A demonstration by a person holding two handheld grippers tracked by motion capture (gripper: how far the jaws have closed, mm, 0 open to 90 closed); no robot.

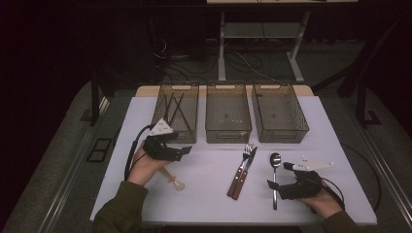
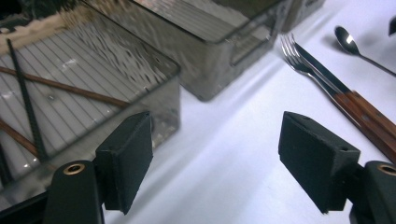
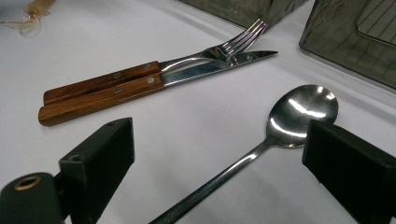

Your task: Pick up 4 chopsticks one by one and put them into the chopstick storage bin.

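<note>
A steel spoon (image 1: 275, 167) lies on the white table (image 1: 204, 194), right of a wood-handled fork (image 1: 244, 162) and knife (image 1: 243, 174) that lie side by side. My right gripper (image 1: 278, 175) is open and low over the spoon's handle. In the right gripper view the spoon (image 3: 299, 112) runs between the jaws of my right gripper (image 3: 224, 172), with nothing closed on it. My left gripper (image 1: 180, 144) is open and empty in front of the left bin (image 1: 176, 114), which holds several chopsticks (image 2: 70, 91). A small clear plastic spoon (image 1: 174, 180) lies by my left hand.
Three clear grey bins stand in a row at the back: the left one with chopsticks, the middle bin (image 1: 228, 114) and the right bin (image 1: 279, 114). Bare table lies between the cutlery and the front edge. A desk frame and cables (image 1: 228, 58) stand beyond the table.
</note>
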